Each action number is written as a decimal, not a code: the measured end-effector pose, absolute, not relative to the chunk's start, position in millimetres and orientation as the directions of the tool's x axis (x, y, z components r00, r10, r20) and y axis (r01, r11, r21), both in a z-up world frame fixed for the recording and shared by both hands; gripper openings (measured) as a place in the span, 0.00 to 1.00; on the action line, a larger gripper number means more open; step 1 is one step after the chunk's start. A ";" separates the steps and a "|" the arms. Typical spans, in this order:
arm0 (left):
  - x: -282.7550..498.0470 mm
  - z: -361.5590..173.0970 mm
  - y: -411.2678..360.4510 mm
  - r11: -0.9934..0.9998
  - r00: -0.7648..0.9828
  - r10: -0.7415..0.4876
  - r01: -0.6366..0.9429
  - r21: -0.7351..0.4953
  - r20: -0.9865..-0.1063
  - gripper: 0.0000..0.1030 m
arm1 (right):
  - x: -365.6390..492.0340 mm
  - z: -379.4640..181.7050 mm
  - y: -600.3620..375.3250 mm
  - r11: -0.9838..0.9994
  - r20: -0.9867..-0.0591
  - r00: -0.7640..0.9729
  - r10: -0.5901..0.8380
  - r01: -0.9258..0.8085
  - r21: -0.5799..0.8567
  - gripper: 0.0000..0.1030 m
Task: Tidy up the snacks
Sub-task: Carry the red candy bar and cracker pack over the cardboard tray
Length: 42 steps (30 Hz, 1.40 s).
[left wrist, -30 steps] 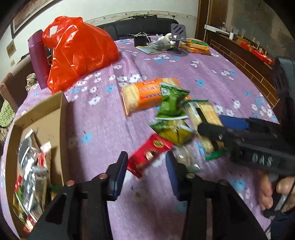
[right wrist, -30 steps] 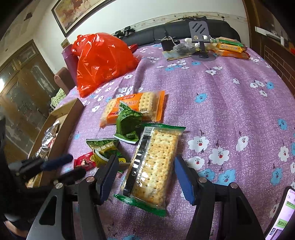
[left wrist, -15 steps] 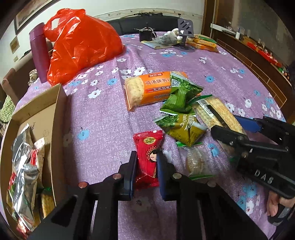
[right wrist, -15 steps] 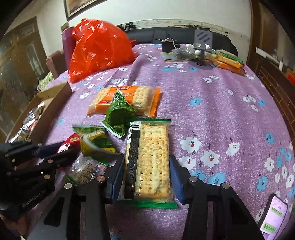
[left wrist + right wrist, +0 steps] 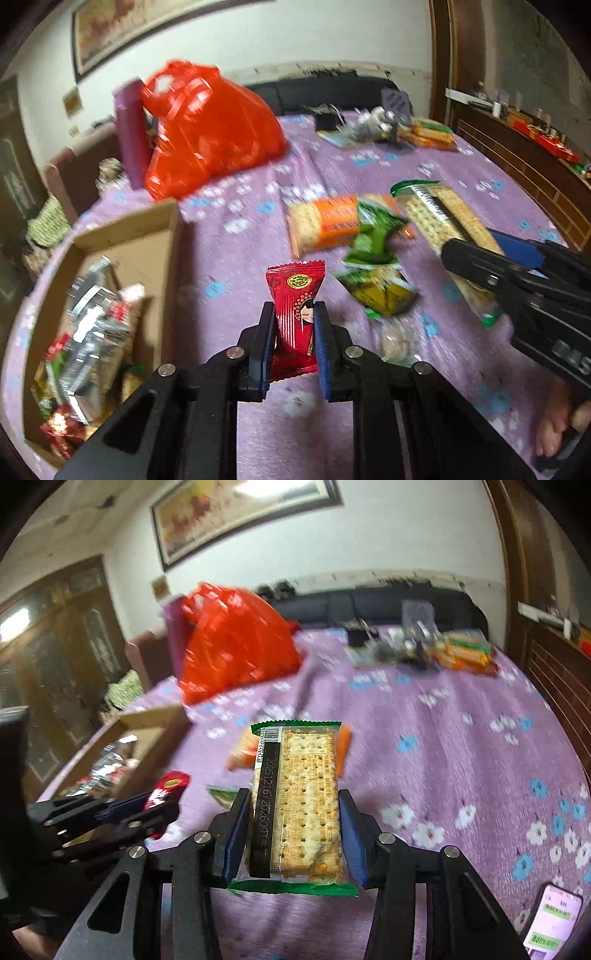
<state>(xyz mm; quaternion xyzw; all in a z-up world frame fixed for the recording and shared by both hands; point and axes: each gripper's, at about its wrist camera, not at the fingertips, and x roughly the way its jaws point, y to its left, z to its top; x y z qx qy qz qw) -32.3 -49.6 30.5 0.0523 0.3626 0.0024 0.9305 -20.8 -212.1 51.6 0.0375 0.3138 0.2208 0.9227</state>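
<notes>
Two snacks are up off the purple flowered tablecloth [image 5: 258,177]: the left gripper [image 5: 294,325] pinches a red candy wrapper [image 5: 295,295], the right gripper [image 5: 293,825] clamps a green-edged cracker pack [image 5: 299,790]. The half-filled cardboard box [image 5: 162,254] waits at nine o'clock; an orange biscuit pack [image 5: 325,225] and green pouches [image 5: 373,236] remain at one o'clock.

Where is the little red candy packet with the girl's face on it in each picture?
Left wrist view: the red candy packet stands low in the middle, pinched by the left gripper.
Right wrist view: the same packet is at the lower left, only its top poking out past the left gripper.
Shared landmark: the orange plastic bag at the table's far side.
</notes>
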 end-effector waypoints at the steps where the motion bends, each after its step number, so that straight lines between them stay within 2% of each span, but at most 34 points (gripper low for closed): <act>1: -33.1 31.3 -49.0 0.994 0.746 0.054 0.023 0.106 -0.664 0.18 | -22.9 53.1 -210.6 0.895 -0.551 0.708 0.441 -0.395 0.209 0.48; 5: -33.5 32.9 -47.5 0.993 0.757 0.078 0.002 0.122 -0.648 0.18 | -30.8 56.0 -199.5 0.888 -0.534 0.717 0.447 -0.427 0.170 0.48; 33: -54.3 48.7 -57.6 0.968 0.816 0.168 -0.030 0.250 -0.553 0.18 | -36.5 56.9 -199.0 0.857 -0.509 0.698 0.504 -0.476 0.195 0.48; 42: -63.2 59.7 -48.9 0.968 0.828 0.177 -0.049 0.246 -0.532 0.18 | -40.3 62.7 -193.9 0.837 -0.485 0.690 0.538 -0.507 0.207 0.48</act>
